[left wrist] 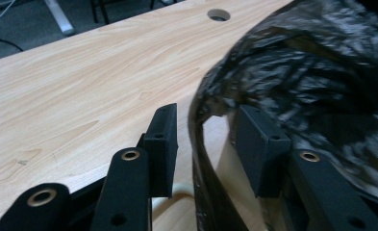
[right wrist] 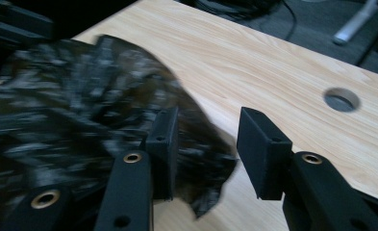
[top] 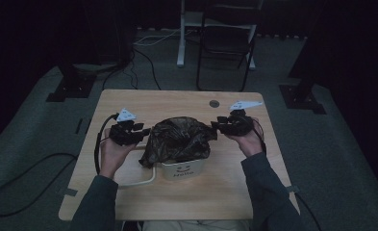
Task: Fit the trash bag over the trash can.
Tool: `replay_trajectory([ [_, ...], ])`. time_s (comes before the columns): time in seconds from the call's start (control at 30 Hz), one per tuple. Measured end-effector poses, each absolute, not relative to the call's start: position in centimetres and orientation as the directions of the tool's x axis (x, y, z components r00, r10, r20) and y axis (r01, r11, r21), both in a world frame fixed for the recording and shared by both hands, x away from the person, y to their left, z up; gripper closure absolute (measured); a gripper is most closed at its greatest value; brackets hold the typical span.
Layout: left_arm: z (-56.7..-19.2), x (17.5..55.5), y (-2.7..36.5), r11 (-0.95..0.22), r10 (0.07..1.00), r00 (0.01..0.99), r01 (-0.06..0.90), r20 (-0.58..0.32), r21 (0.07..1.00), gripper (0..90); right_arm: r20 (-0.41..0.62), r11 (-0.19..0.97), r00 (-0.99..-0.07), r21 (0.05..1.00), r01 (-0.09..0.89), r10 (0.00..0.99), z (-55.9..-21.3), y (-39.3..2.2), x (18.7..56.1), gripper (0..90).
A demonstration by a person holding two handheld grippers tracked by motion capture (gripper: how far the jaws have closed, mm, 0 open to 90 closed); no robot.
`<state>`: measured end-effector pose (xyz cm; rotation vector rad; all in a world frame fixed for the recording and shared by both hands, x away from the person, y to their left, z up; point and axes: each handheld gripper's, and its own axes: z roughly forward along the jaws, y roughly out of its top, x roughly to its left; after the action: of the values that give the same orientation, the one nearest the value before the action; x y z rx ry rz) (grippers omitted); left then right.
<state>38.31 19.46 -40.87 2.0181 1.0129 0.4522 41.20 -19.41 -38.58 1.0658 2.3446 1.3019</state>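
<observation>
Both jaws open, gripping nothing. Bag (top: 179, 137) edge hangs between left gripper (left wrist: 215, 144) jaws; lies beside right gripper (right wrist: 210, 144), toward its left jaw.

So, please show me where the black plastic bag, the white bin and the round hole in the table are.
black plastic bag (top: 179, 137), high view, on the crumpled middle of the bag.
white bin (top: 184, 169), high view, on its front wall with the printed face.
round hole (right wrist: 341, 99), right gripper view, on the hole's dark inside.
</observation>
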Motion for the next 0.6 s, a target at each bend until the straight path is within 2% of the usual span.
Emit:
replay_trajectory([
  [0.23,-39.9,36.3,18.9,-0.36,0.761,0.648,0.461,-0.031,0.811,58.1,0.105,0.353,-0.749,0.833,0.425,0.654,-37.1,-18.0,39.9,57.0],
  [0.6,-39.4,35.2,18.4,-0.374,0.741,0.672,0.434,-0.018,0.82,57.7,0.08,0.387,-0.782,0.835,0.392,0.618,-36.3,-16.4,39.2,57.0],
])
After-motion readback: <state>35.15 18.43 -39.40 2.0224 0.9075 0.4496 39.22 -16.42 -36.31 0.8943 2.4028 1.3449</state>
